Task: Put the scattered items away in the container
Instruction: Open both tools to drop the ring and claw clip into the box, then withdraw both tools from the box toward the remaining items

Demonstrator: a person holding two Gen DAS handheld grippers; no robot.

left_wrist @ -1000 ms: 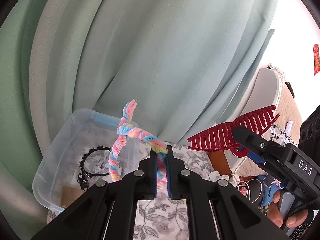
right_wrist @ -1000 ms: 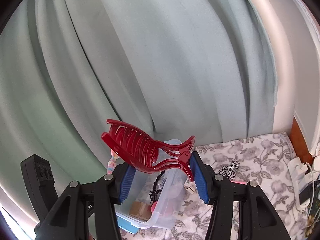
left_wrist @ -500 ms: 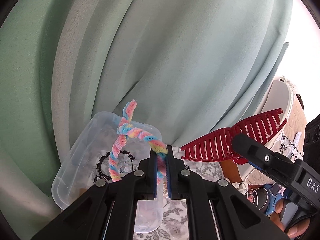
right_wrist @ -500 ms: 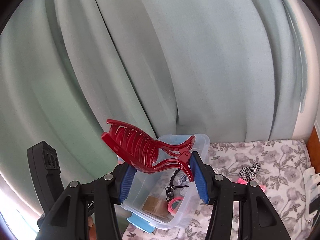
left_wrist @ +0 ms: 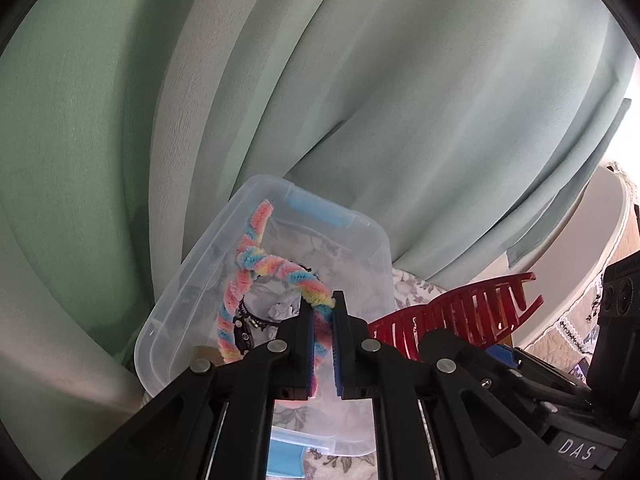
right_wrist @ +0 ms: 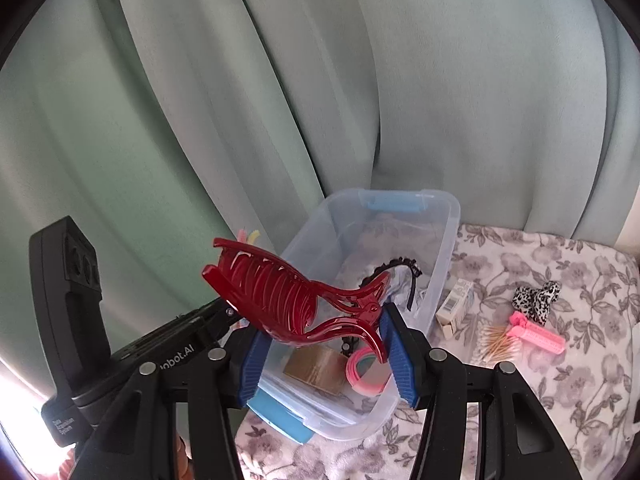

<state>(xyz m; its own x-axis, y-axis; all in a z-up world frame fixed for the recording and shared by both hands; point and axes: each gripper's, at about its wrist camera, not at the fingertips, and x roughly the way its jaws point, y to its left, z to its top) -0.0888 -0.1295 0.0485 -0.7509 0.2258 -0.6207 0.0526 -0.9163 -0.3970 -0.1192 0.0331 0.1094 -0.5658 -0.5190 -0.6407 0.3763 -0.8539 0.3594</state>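
The clear container already has a black headband and pink roll inside, both grippers hang above it, left gripper jaws tight on a rainbow pipe cleaner, right gripper jaws half-wide gripping a red hair claw, while cotton swabs and a pink roller wait on the floral cloth

A surface covered in a grey-and-white floral fabric carried everything. On it stood a clear plastic container with blue latches, close against the pale green curtain. Just beside the container's right wall lay a small white cardboard box. Farther right were a bundle of wooden cotton swabs, a pink plastic hair roller and a black-and-white spotted fabric scrunchie, clustered together.
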